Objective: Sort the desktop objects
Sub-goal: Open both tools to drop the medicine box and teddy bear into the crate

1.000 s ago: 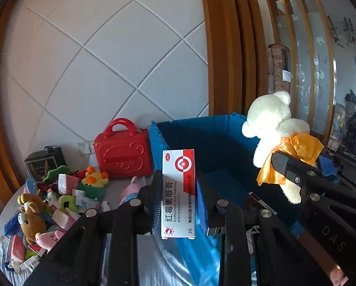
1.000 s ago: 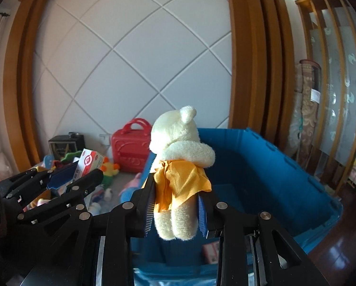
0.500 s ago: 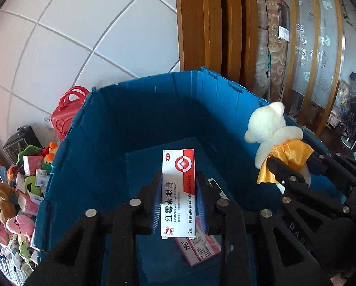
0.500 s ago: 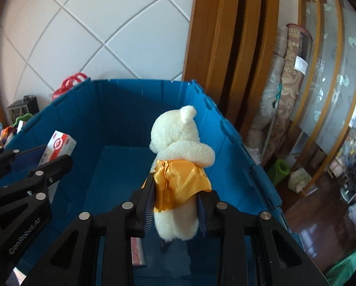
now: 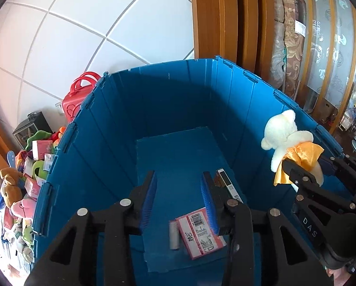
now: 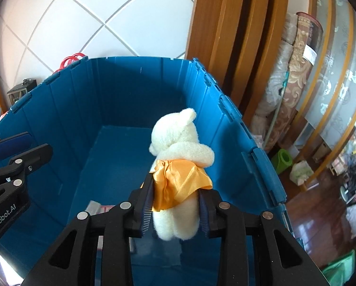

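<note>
A big blue crate fills both views. My left gripper is open and empty above the crate's inside. On the crate floor below it lie a red-and-white medicine box, a small white tube and a dark flat box. My right gripper holds a white plush bear with an orange cape above the crate near its right wall; the jaws have widened and barely touch the bear. The bear also shows in the left wrist view.
Left of the crate lies a heap of plush toys and small boxes, with a red toy case and a dark clock by the tiled wall. Wooden door frame and rolled rugs stand at the right.
Both grippers moved over the crate. My left gripper opened and the medicine box dropped out of it to the crate floor. My right jaws have spread apart around the bear.
</note>
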Demonstrator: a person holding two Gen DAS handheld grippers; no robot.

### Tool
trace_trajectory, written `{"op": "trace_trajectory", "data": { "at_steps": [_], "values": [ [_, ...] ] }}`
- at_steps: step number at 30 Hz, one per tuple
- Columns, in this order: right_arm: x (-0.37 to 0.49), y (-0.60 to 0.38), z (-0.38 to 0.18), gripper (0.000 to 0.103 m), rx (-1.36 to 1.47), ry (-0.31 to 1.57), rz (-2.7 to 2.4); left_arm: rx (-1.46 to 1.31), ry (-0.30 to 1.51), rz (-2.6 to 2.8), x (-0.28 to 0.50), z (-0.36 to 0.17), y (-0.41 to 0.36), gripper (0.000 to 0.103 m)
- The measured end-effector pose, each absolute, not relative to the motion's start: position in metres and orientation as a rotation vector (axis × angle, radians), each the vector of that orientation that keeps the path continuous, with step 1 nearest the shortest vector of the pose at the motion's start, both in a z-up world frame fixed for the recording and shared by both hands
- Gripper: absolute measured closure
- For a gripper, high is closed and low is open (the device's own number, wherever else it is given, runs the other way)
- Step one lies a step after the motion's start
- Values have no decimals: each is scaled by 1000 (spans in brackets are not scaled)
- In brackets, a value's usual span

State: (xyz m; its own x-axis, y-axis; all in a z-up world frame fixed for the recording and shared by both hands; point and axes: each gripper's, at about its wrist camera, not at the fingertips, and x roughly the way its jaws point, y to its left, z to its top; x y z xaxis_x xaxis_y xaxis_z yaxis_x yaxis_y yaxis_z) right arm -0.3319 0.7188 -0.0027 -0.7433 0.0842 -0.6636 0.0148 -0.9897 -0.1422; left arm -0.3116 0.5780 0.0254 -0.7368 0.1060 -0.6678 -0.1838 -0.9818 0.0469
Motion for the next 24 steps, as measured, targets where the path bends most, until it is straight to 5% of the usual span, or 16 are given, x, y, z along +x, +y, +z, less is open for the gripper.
{"op": "trace_trajectory", "data": {
  "at_steps": [4, 6, 8, 24],
  "values": [
    [-328, 720, 2, 54, -1082, -210, 2907, -1027, 122, 2795, -309, 28, 571, 47],
    [-325, 719, 5, 20, -1066, -214, 2914, -1012, 91, 2795, -307, 30, 568, 44],
    [-320, 718, 9, 4, -1025, -227, 2924, -993, 68, 2800, -304, 33, 564, 44],
    [-298, 709, 28, 0, -963, -174, 3032, -895, 11, 2900, -277, 50, 528, 44]
  ]
}}
